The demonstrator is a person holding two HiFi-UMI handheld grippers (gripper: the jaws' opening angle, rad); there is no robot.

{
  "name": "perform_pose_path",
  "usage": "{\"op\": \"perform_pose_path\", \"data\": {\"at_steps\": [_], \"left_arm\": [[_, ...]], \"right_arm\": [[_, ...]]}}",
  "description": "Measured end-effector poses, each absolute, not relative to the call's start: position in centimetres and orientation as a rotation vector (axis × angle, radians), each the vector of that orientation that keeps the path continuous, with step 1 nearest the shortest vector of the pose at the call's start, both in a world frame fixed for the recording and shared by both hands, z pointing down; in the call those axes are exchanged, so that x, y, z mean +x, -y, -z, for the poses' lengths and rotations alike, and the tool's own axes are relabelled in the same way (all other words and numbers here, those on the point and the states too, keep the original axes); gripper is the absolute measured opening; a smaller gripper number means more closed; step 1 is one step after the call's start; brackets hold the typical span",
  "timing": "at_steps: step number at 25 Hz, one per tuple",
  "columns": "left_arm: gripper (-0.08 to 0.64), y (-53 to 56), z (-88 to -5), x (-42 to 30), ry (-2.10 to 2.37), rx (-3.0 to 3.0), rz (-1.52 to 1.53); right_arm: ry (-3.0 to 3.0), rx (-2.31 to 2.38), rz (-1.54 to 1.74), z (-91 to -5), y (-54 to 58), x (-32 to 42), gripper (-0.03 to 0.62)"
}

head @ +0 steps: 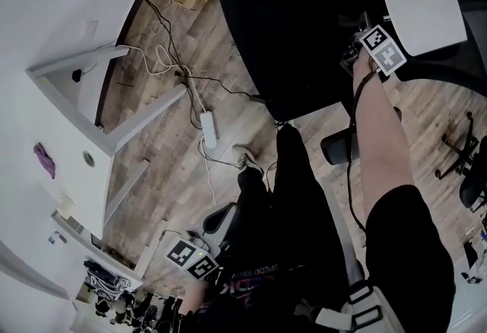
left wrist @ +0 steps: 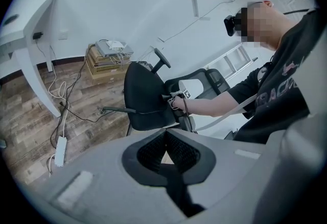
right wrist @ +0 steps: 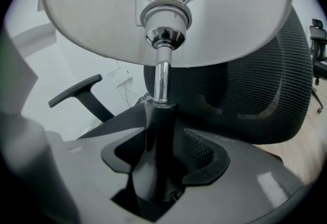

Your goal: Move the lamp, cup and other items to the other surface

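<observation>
Reaching out over the black mesh office chair point(head: 289, 27), I had my right tongs point(right wrist: 164, 142) set around the white-shaded lamp with a chrome tube and a dark lower stem point(right wrist: 161, 77). The stem stood between the jaws, which were spread wide. A gap showed beside the right pad, so I judged that they were not pressing on it. The lamp stood upright, just beside the chair's mesh back. No view showed what its foot rested on, though I took it for the chair's seat or something close by. My left tongs point(left wrist: 165, 140) hung low by my side, jaws together on nothing, pointing toward the chair.

As for progress, I judged the lamp as good as delivered, well apart from the white desk point(head: 72, 172) at my left. On that desk I could make out only a small purple thing point(head: 44, 160). No cup appeared in any view, so I couldn't say whether it had been moved. What was left, as I read it, was to draw the right tongs off the stem without tipping the lamp. After that I would turn to the desk for the cup and whatever else it carried.
</observation>
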State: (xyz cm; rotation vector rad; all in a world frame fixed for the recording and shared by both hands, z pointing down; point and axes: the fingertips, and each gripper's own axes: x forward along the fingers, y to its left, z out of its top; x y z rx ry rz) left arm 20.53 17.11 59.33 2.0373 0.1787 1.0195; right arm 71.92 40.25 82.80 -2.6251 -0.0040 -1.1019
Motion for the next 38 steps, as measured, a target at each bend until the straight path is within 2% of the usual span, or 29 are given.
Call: {"op": "perform_pose_path", "data": {"at_steps": [6,7,9,10,11,18,25,29,38], "left_arm": [[-0.002,-15.9,-57.7,21.4,-0.155,2.079,-0.925],[-0.002,-15.7,-57.5,21.5,-0.148,2.083,-0.905],[-0.002,-15.4,-56.9,21.9,-0.139,2.093,-0.862],[-0.002,-15.2,-56.6,22.1,-0.136,2.099,-0.841],[-0.002,-14.9,-56.2,22.2,-0.132,2.107,-0.821],[-0.002,-12.6,-55.0,22.5,-0.062,2.155,-0.668],[-0.002,-10.8,-53.2,20.3,-0.009,2.206,-0.537],[-0.002,-9.3,-52.5,16.9,0.032,2.209,-0.433],[0.0,-3.1,-49.0,3.4,0.189,2.248,-0.195]], "right_arm": [[0.025,-2.603,1.24,-81.9,-40.3,69.3,0.236],[0.044,-2.585,1.255,-81.7,-40.4,68.7,0.214],[0.08,-2.546,1.246,-80.8,-40.5,67.5,0.106],[0.088,-2.532,1.231,-80.2,-40.5,67.0,0.029],[0.087,-2.524,1.217,-79.4,-40.4,66.6,0.005],[-0.277,-2.486,1.171,-74.3,-35.0,66.1,0.005],[-0.913,-2.467,1.175,-66.1,-25.5,60.3,0.004],[-1.51,-2.265,1.179,-60.7,-16.3,50.1,0.005],[-2.566,-1.634,1.063,-51.8,-3.5,16.3,0.005]]}}
